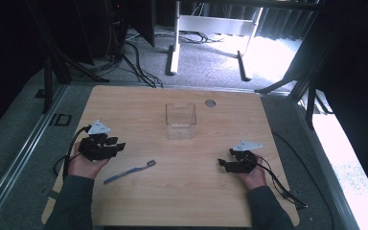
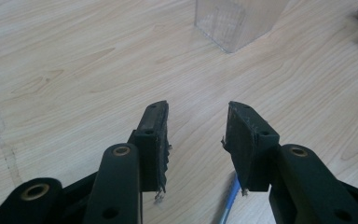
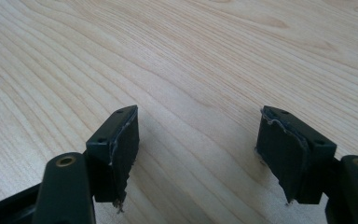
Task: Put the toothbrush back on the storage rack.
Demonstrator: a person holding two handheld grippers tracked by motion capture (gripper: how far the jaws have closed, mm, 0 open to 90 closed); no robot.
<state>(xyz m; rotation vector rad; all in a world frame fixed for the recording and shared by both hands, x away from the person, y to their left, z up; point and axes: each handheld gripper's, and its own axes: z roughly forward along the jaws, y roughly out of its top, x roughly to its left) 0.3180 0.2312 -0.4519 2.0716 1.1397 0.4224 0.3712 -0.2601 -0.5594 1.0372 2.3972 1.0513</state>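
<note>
Blue toothbrush near left tool, untouched

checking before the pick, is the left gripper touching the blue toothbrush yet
Apart. In the high view the left gripper sits up and left of the blue toothbrush, with bare table between them. The left gripper view shows its jaws open, nothing between.

The high view looks down on the whole table, while both gripper views skim close over its wood, the left sharing the clear box.
</note>
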